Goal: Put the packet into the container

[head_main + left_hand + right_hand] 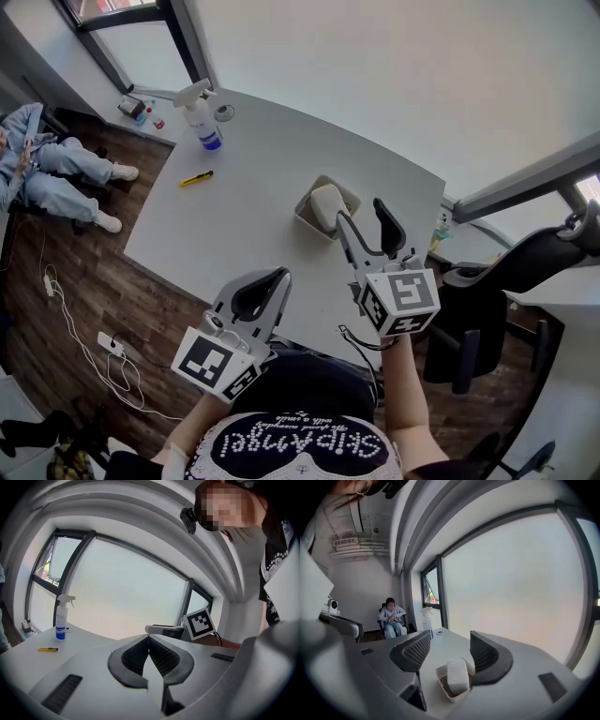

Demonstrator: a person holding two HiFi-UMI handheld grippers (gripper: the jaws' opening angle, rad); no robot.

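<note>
A white packet point(327, 204) lies inside the small beige container point(307, 217) near the table's right edge. In the right gripper view the packet point(458, 676) rests in the container point(444, 687) just below the jaws. My right gripper point(361, 214) point(450, 637) is open and empty, held just above and on the near side of the container. My left gripper point(279, 276) point(149, 637) is shut with nothing in it, low at the table's front edge, well short of the container.
A spray bottle point(200, 117) point(61, 617) stands at the far left corner of the grey table point(253, 187), with a yellow cutter point(196, 178) point(48, 649) nearby. A seated person point(47, 159) point(393, 618) is to the left. An office chair point(525, 272) stands at right.
</note>
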